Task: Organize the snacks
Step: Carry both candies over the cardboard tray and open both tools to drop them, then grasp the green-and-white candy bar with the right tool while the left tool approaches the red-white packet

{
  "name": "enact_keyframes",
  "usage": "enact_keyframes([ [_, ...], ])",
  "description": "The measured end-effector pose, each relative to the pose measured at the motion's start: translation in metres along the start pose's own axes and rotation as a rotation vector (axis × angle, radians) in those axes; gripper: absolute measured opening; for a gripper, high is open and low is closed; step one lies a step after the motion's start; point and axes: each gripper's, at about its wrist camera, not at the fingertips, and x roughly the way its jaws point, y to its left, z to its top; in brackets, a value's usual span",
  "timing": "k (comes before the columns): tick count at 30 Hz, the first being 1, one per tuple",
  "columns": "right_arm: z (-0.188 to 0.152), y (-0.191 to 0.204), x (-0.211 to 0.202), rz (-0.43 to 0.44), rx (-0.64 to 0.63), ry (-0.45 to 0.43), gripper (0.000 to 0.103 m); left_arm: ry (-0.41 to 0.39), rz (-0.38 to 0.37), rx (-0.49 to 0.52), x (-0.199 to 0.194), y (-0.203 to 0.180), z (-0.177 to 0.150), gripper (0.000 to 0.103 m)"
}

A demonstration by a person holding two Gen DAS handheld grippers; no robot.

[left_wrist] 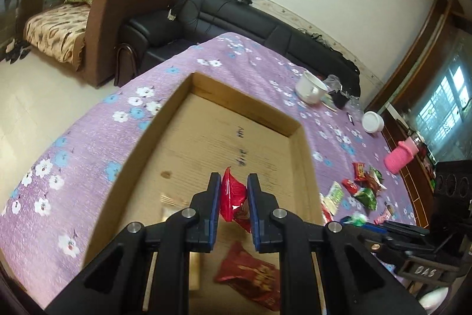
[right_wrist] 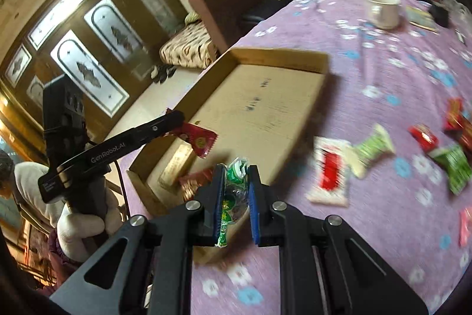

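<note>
My left gripper (left_wrist: 233, 180) is shut on a red snack packet (left_wrist: 233, 197) and holds it above the open cardboard box (left_wrist: 298, 135). Another red packet (left_wrist: 253, 276) lies on the box floor below it. In the right wrist view the left gripper (right_wrist: 177, 120) shows over the box (right_wrist: 283, 55) with its red packet (right_wrist: 200, 140). My right gripper (right_wrist: 235, 170) is shut on a green snack packet (right_wrist: 233, 197) near the box's near corner. Several loose red and green packets (right_wrist: 374, 146) lie on the purple floral cloth (right_wrist: 368, 226) to the right.
A white mug (left_wrist: 309, 87), a white lidded tub (left_wrist: 373, 121) and a pink bottle (left_wrist: 401, 157) stand at the table's far right. A black sofa (left_wrist: 236, 16) and a brown armchair (left_wrist: 118, 19) stand behind. The person (right_wrist: 35, 185) is at lower left.
</note>
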Motion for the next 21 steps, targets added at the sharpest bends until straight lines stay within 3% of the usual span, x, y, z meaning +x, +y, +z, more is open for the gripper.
enact_keyframes([
  [4, 0.008, 0.005, 0.027, -0.02, -0.001, 0.037, 0.018, 0.001, -0.022, -0.02, 0.0, 0.007, 0.002, 0.019],
  [7, 0.013, 0.006, 0.04, -0.021, 0.013, 0.046, 0.021, -0.01, -0.036, -0.042, -0.002, 0.01, 0.003, 0.043],
  [9, 0.015, 0.003, 0.041, -0.024, 0.027, 0.042, 0.036, -0.022, -0.041, -0.055, -0.007, 0.01, 0.002, 0.047],
  [11, 0.017, -0.003, 0.03, -0.029, 0.041, 0.008, 0.044, -0.029, -0.048, -0.06, -0.011, 0.009, 0.001, 0.048],
  [14, 0.016, -0.017, 0.002, -0.041, 0.067, -0.047, 0.044, -0.042, -0.064, -0.059, -0.02, 0.004, 0.0, 0.049],
  [19, 0.002, -0.062, -0.049, -0.245, 0.077, -0.127, 0.054, -0.075, -0.094, -0.039, -0.033, -0.013, -0.007, 0.056],
  [21, -0.004, -0.078, -0.051, -0.249, 0.111, -0.106, 0.054, -0.069, -0.113, -0.031, -0.035, -0.02, -0.013, 0.056],
])
